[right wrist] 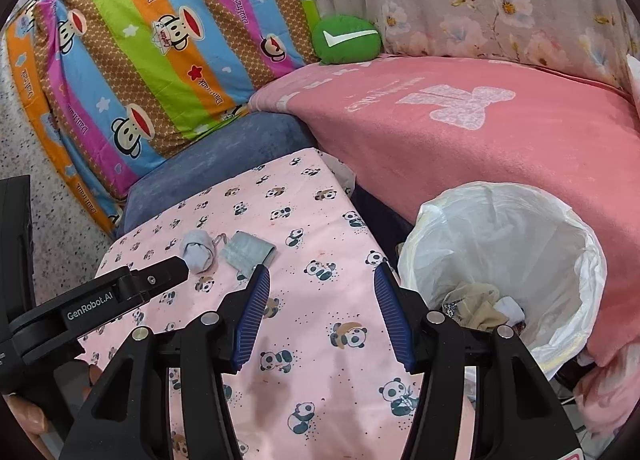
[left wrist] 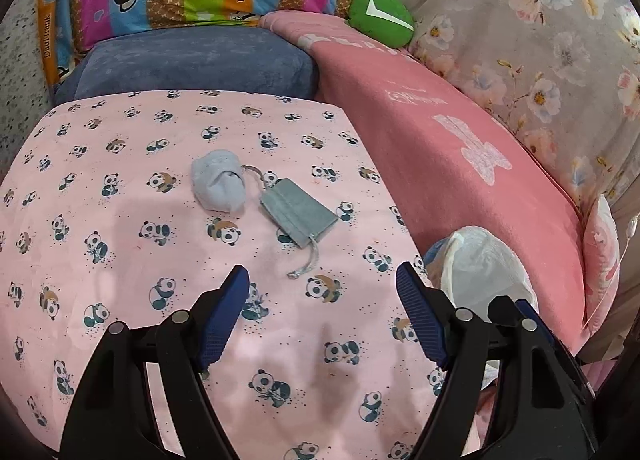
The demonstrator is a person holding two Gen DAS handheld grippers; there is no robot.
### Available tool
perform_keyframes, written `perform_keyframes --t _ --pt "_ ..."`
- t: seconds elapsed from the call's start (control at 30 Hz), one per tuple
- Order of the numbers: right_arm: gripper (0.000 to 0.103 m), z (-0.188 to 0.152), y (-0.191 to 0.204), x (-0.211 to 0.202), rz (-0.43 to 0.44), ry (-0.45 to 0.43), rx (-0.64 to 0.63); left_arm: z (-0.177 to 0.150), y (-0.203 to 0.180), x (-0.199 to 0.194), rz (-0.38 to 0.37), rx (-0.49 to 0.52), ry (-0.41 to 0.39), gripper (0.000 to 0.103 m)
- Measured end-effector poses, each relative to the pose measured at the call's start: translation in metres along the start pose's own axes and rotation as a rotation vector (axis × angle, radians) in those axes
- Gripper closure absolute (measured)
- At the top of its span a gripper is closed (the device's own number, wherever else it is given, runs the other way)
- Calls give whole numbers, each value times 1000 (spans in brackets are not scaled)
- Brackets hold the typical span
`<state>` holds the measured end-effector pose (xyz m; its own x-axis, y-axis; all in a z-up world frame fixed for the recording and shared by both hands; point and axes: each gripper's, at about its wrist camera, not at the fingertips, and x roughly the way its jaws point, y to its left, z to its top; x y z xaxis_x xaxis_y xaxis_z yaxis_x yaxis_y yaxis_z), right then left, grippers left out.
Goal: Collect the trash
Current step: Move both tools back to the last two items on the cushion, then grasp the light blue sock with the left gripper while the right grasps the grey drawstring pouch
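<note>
A crumpled pale-blue wad (left wrist: 219,183) and a grey drawstring pouch (left wrist: 299,212) lie side by side on the pink panda-print cloth (left wrist: 120,244). My left gripper (left wrist: 322,314) is open and empty, hovering short of the pouch. In the right wrist view the wad (right wrist: 197,251) and the pouch (right wrist: 248,251) lie ahead to the left. My right gripper (right wrist: 318,310) is open and empty above the cloth. The white-lined trash bin (right wrist: 516,244) stands at its right with several scraps inside. The bin shows at the left view's right (left wrist: 480,264).
A pink blanket (right wrist: 480,132) covers the sofa behind the bin. A blue cushion (left wrist: 192,60), a striped monkey-print pillow (right wrist: 152,60) and a green check-mark cushion (right wrist: 346,39) lie at the back. The left gripper's body (right wrist: 100,308) reaches in at the right view's left.
</note>
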<state>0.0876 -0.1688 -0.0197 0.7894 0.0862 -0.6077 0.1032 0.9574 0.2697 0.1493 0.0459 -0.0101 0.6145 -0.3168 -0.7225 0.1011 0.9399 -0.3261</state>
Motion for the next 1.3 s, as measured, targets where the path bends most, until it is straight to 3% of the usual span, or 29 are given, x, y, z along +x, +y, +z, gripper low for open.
perform_keyframes --t 0.47,0.97,1.13,1.3 --pt "50 2 44 87 36 117 -47 32 79 38 140 -95 16 29" --pt "50 14 66 196 54 218 -23 66 101 115 109 -133 97 29" --pt "51 9 71 210 55 220 -39 65 105 133 71 -139 129 46" --pt "70 5 75 210 52 210 -74 61 103 137 46 -125 126 61"
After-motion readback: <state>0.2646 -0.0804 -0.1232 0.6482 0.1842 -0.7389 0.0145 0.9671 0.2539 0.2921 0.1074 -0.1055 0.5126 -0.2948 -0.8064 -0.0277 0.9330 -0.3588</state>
